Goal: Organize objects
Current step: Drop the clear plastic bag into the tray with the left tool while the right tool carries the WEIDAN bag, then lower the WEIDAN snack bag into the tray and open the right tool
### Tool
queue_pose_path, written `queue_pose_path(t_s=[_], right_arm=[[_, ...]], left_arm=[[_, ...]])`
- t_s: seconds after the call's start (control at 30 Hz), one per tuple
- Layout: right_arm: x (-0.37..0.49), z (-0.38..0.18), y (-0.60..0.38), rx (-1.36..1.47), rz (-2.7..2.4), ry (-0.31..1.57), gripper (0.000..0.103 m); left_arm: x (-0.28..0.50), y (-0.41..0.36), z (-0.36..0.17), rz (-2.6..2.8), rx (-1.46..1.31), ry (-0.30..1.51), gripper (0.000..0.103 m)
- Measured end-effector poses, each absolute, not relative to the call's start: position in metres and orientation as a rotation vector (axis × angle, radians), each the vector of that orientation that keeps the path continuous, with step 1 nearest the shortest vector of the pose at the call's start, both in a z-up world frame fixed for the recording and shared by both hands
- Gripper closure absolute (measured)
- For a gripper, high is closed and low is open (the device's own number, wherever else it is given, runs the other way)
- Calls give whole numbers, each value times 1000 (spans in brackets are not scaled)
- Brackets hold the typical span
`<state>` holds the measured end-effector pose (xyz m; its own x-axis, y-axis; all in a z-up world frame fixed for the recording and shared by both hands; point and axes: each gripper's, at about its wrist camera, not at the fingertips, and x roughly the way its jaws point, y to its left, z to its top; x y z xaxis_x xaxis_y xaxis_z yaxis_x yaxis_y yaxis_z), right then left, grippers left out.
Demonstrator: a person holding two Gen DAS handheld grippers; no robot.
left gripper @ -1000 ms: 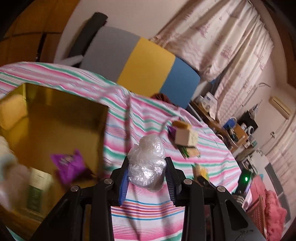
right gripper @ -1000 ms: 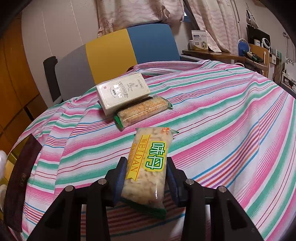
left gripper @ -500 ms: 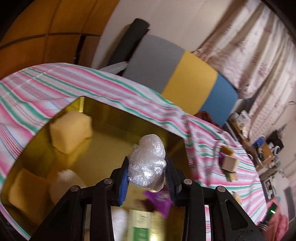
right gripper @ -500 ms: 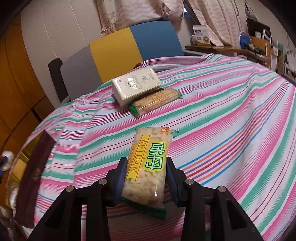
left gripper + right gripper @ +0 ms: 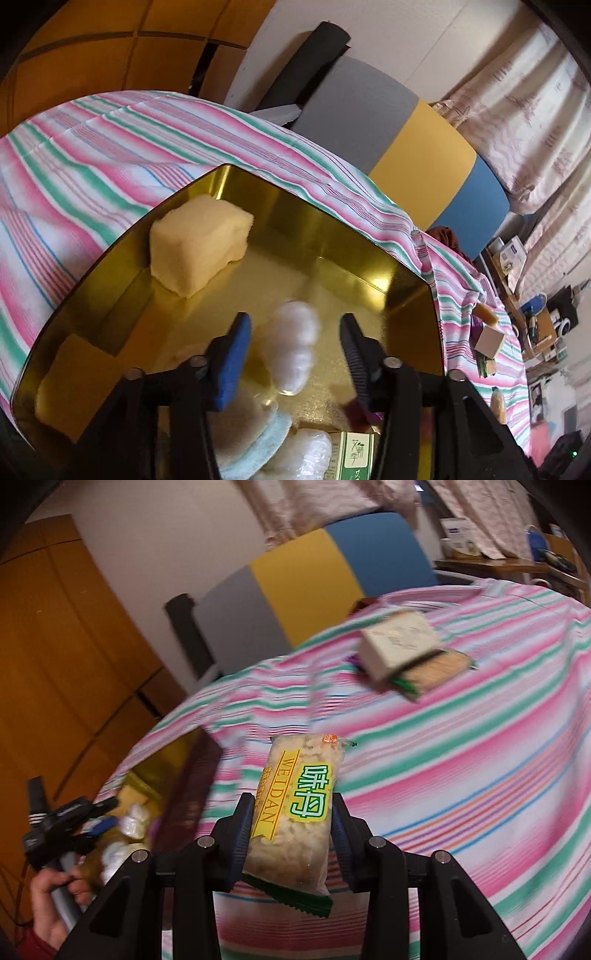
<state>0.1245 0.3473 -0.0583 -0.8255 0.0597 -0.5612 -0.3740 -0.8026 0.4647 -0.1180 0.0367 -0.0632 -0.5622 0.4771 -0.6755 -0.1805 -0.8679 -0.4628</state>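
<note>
While the left gripper gapes over the shiny gold box, its crinkled clear-plastic bundle dropping, the right gripper, clamped on the yellow-labelled snack packet, should follow there.

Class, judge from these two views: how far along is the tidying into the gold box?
Done: a sponge and green carton lie in the gold box. In hand: the open left gripper frames a clear bag, blurred; the right gripper grips a snack pack. Left: a white box on the cloth.
</note>
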Motion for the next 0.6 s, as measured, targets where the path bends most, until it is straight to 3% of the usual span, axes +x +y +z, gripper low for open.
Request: queue_pose_path(t_s=[0.13, 0.27, 0.6], right_arm=[[114, -44, 322, -807, 2761, 839, 63], [104, -35, 295, -848, 2852, 825, 63], [78, -30, 232, -1070, 2975, 737, 63]], left_arm=[[-108, 24, -62, 2448, -1181, -551, 32], [-92, 9, -55, 2522, -1146, -589, 5], [-74, -26, -42, 2666, -1127, -617, 0]])
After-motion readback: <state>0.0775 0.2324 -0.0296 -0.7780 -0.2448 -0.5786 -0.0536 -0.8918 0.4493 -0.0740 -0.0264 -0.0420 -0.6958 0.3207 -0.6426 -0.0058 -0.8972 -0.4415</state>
